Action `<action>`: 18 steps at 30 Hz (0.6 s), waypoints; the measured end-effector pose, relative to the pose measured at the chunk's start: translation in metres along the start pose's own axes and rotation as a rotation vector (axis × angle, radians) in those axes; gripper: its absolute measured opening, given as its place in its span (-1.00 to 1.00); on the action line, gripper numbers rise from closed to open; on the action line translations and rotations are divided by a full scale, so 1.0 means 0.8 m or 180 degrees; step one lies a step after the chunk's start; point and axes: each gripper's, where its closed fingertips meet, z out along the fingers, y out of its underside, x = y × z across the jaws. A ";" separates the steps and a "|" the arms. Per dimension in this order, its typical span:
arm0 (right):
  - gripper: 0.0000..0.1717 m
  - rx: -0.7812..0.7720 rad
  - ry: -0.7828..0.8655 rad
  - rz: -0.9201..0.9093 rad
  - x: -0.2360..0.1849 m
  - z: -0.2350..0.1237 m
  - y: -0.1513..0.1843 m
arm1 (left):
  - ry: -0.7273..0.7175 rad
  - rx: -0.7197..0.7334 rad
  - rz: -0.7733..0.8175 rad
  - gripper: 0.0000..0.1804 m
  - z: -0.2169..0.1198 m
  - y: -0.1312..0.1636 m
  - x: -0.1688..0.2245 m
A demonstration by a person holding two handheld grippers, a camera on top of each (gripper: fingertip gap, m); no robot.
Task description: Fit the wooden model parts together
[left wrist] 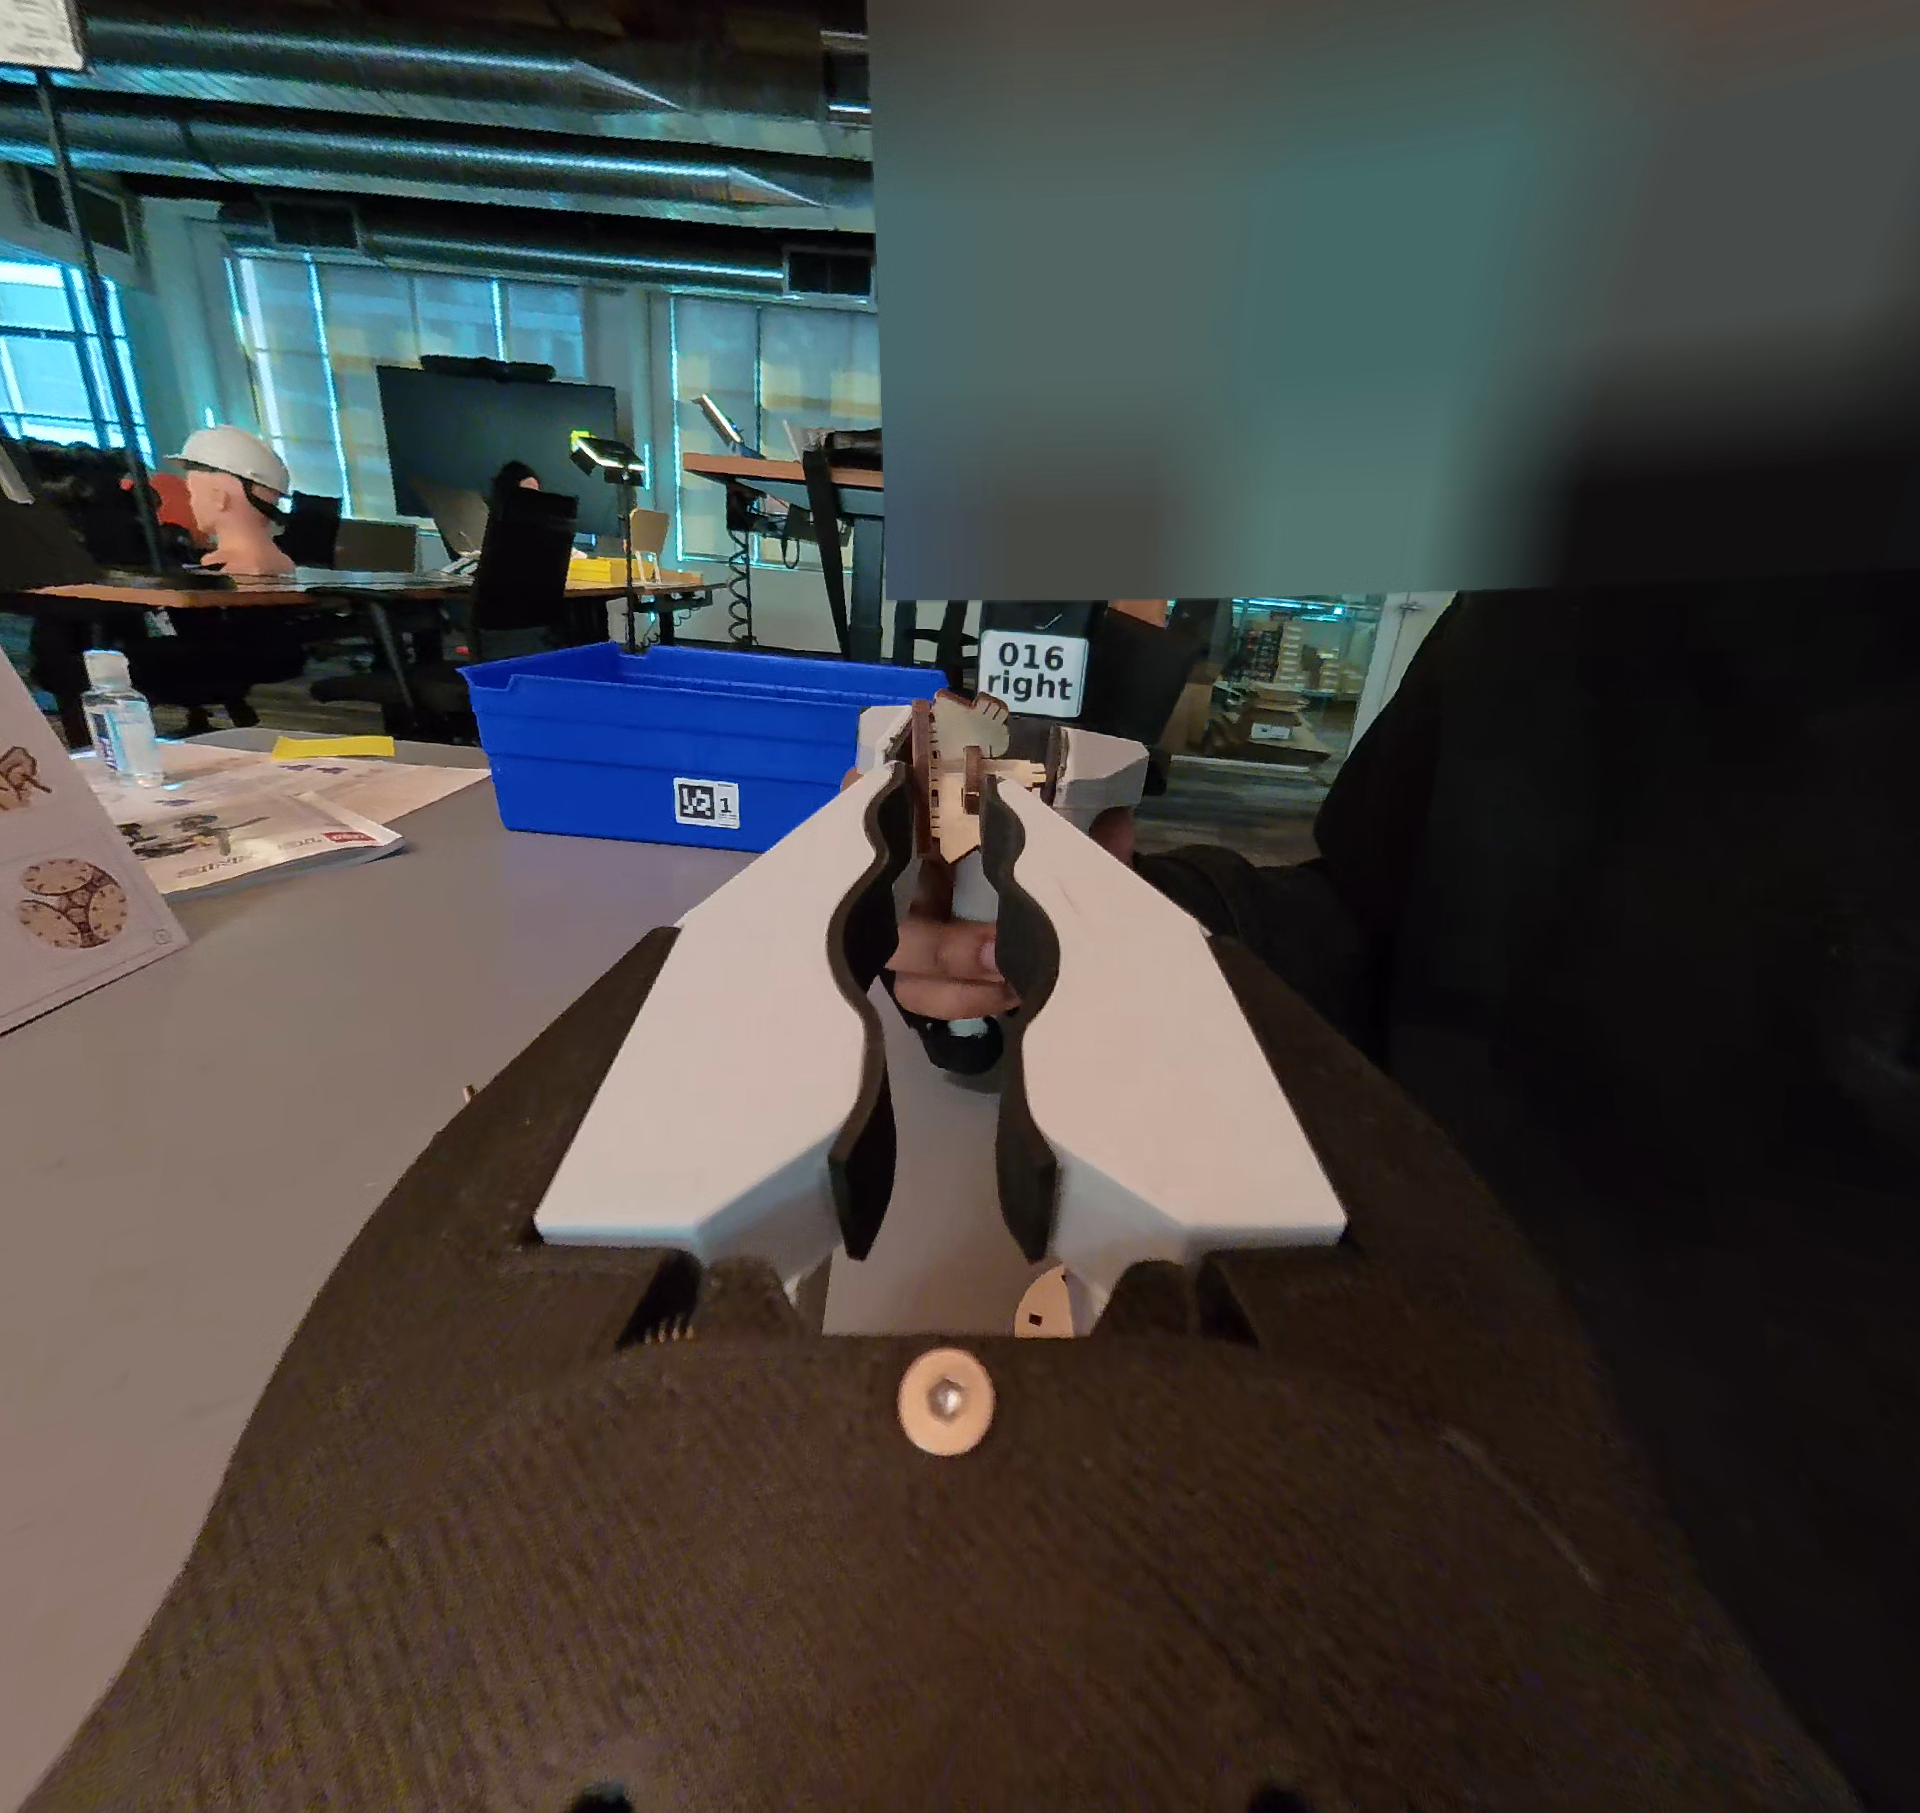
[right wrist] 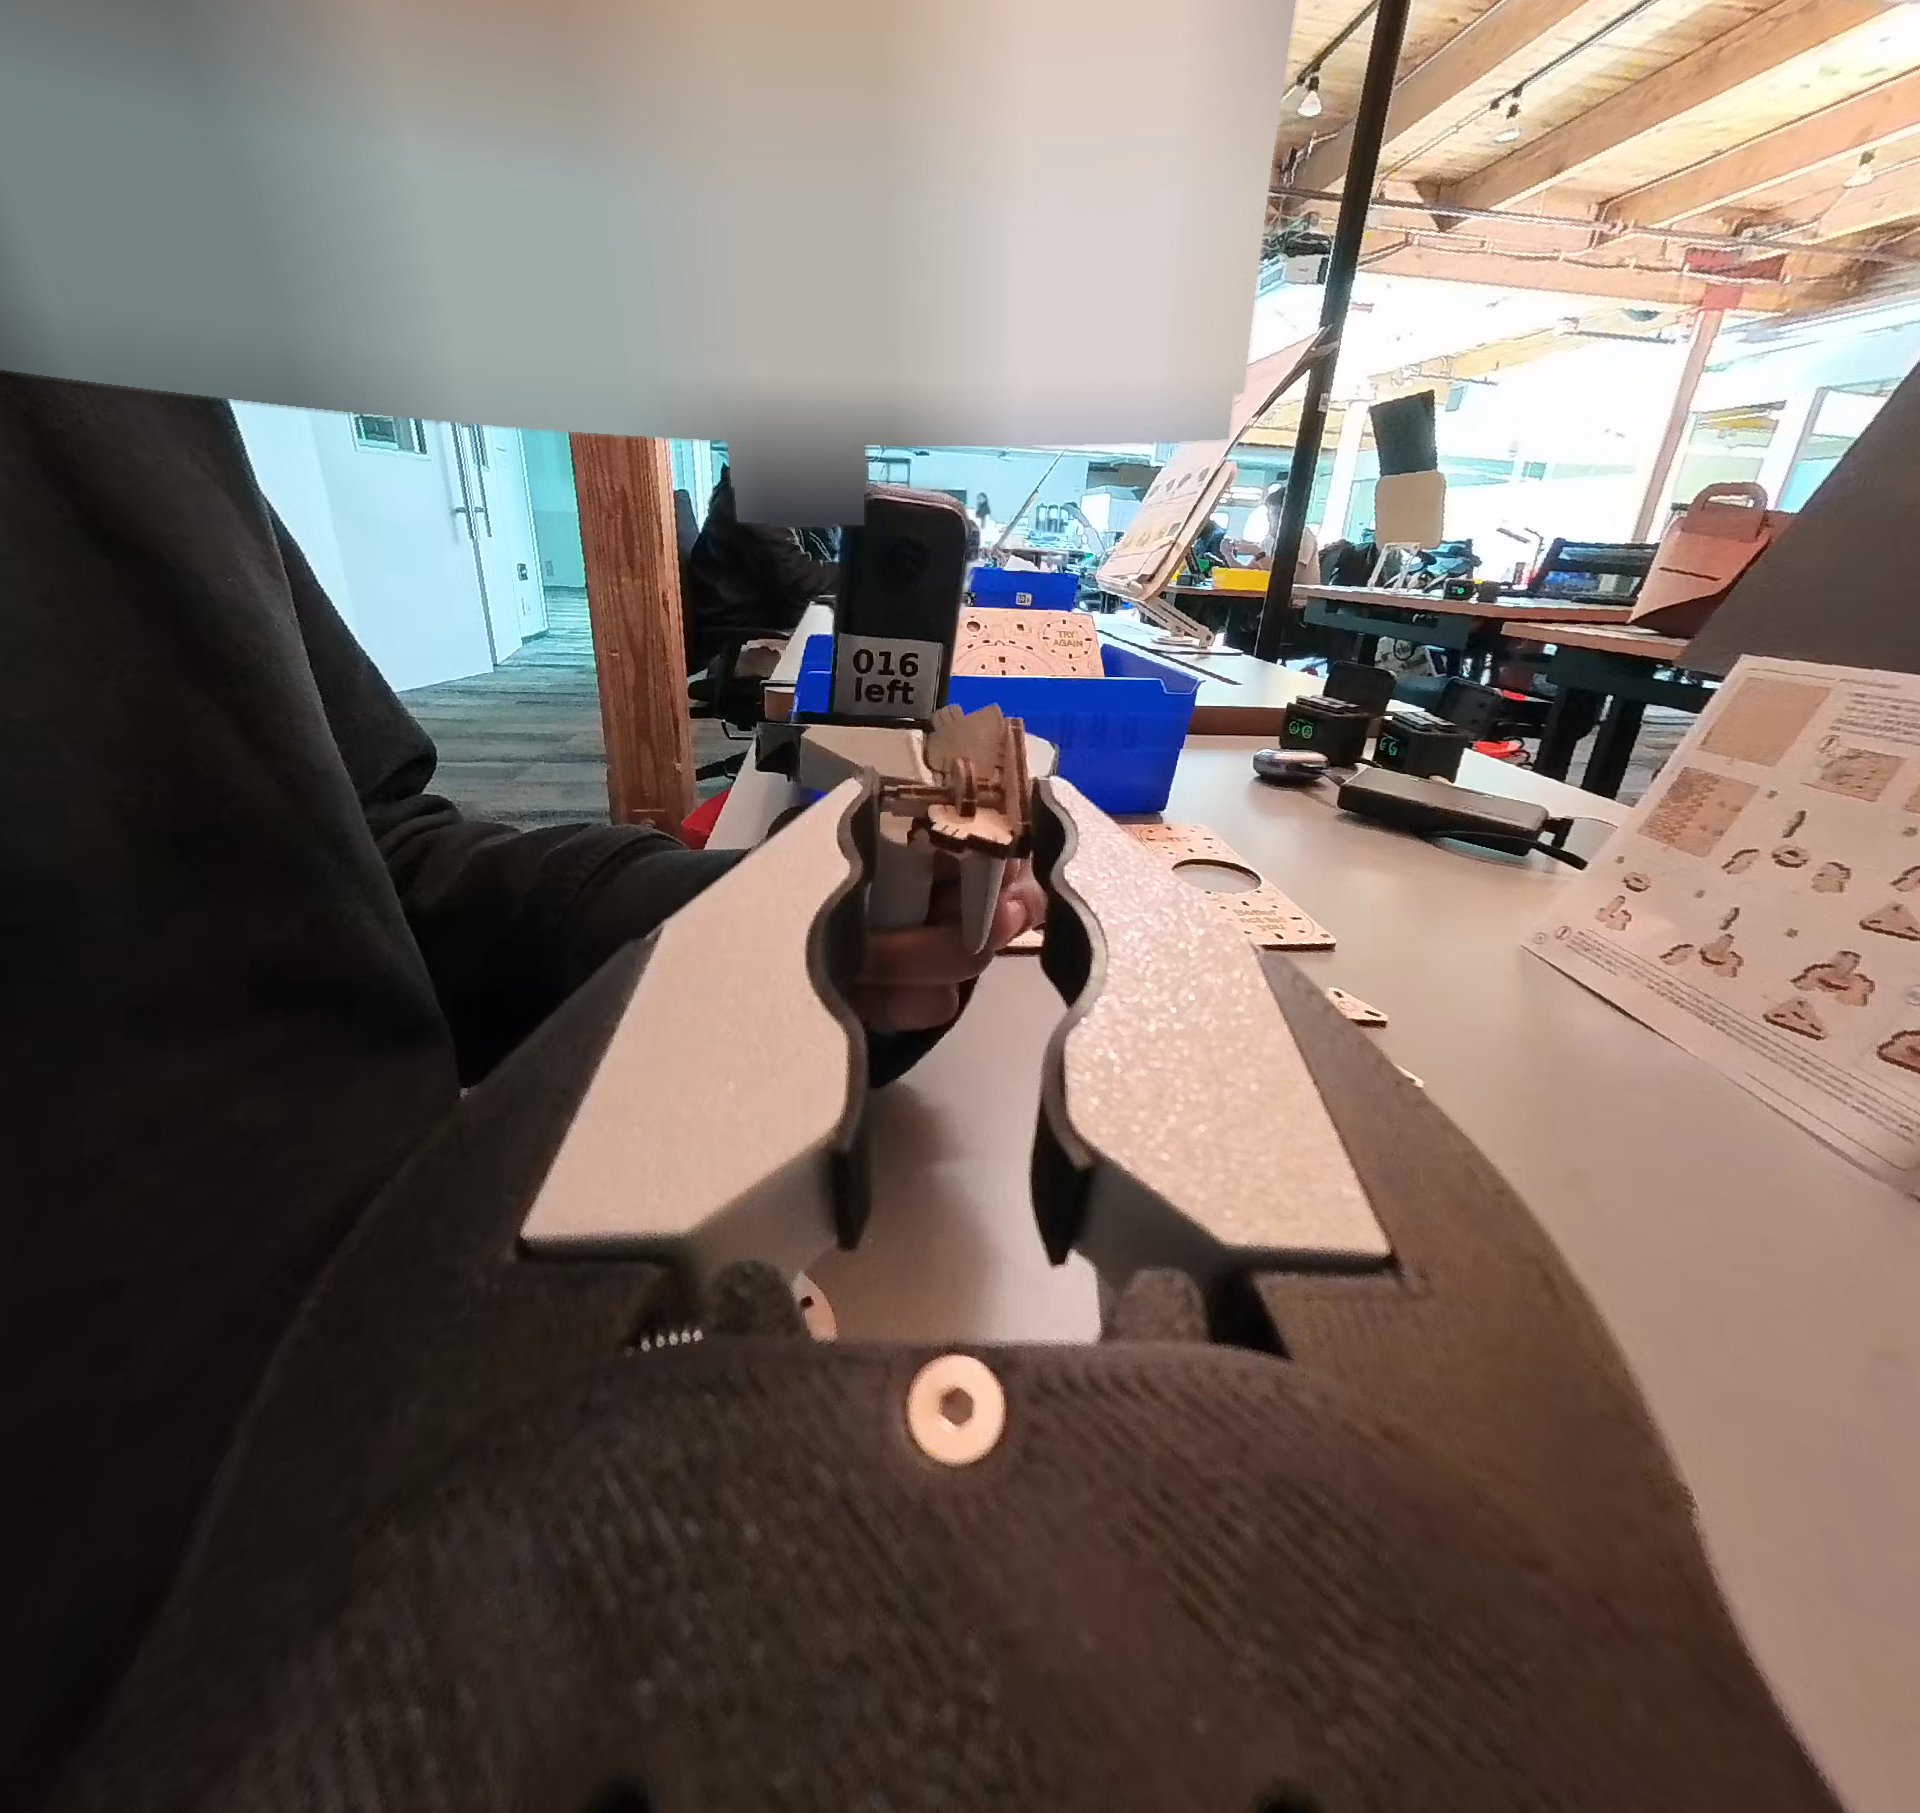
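Above the grey table [left wrist: 260, 1088], the two grippers meet tip to tip on one small wooden model [left wrist: 951, 776] of plywood pieces joined on a peg. The left gripper [left wrist: 940, 807] stands narrow, its dark pads pressed on the model's flat plates; the right gripper [right wrist: 951, 818] stands a little wider, clamped across the ends of the peg. The left wrist view alone shows, from the left, a picture sheet [left wrist: 62, 890], a clear bottle [left wrist: 120, 719], booklets [left wrist: 260, 818], a yellow slip [left wrist: 332, 747] and the blue bin [left wrist: 644, 735] with its square marker. The right wrist view alone shows a wooden post [right wrist: 634, 620], plywood sheets [right wrist: 1029, 646] standing in a bin [right wrist: 1091, 735], a punched plywood panel [right wrist: 1226, 885] lying flat, black chargers [right wrist: 1340, 714], a power brick [right wrist: 1444, 802] and an instruction sheet [right wrist: 1766, 880].
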 end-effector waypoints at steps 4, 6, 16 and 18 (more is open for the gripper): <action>-0.70 0.0087 -0.0091 0.0224 0.001 -0.001 -0.004 | 0.0019 -0.0014 -0.0010 -0.89 0.000 0.001 0.001; -0.70 0.0084 -0.0139 0.0321 0.001 -0.002 -0.003 | 0.0021 -0.0013 -0.0012 -0.89 0.000 0.001 0.001; -0.70 0.0021 -0.0153 0.0238 0.000 -0.003 -0.003 | 0.0000 -0.0058 0.0020 -0.89 0.002 0.004 0.001; -0.70 -0.0052 -0.0187 0.0350 0.002 -0.003 0.002 | -0.0107 -0.0113 0.0165 -0.88 0.002 0.007 -0.002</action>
